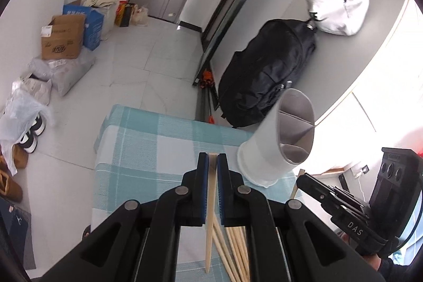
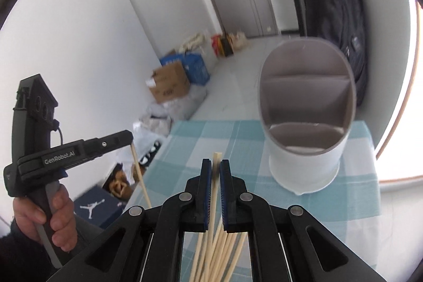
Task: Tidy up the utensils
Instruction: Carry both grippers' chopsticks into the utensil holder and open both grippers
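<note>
The left gripper (image 1: 212,159) is clamped on one wooden chopstick (image 1: 210,216), lifted above the checked worktop (image 1: 148,139). The right gripper (image 2: 216,165) pinches its own chopstick (image 2: 213,202) the same way, over the loose chopstick pile (image 2: 219,250) lying below it. To seat each stick well, I judge it best to tip it near upright and lower it tip-first into one compartment, one gripper at a time. The white divided utensil holder (image 2: 306,123) stands ahead and to the right of both grippers, apart from them, its compartments showing nothing inside.
</note>
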`<state>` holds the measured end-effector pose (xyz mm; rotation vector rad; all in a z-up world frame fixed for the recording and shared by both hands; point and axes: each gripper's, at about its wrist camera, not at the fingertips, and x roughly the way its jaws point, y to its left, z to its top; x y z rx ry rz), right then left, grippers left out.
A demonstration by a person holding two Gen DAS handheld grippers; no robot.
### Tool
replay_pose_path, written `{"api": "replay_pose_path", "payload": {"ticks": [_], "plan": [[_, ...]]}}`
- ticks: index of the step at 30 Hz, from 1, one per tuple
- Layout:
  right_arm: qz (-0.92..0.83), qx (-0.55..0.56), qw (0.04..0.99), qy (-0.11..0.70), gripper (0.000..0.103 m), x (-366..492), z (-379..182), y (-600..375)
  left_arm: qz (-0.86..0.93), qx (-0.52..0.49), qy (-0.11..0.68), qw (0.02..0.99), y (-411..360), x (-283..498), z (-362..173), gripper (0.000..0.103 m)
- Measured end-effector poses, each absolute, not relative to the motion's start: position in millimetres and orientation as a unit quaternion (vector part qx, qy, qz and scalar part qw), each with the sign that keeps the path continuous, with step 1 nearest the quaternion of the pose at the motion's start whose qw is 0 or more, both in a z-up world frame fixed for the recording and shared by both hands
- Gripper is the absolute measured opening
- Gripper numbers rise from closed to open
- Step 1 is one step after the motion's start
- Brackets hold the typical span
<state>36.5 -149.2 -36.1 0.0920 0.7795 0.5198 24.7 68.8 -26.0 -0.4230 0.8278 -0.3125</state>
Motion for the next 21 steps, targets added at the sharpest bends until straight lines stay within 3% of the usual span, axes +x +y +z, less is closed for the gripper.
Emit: {"api": "replay_pose_path", "payload": {"ticks": [21], "plan": [[0.261,0.065,0.923,0.276,0.004,4.1,2.6,-187.4,-0.159,-0.095,0.348,0.919,1.2,7.9,29.8,0.002]]}}
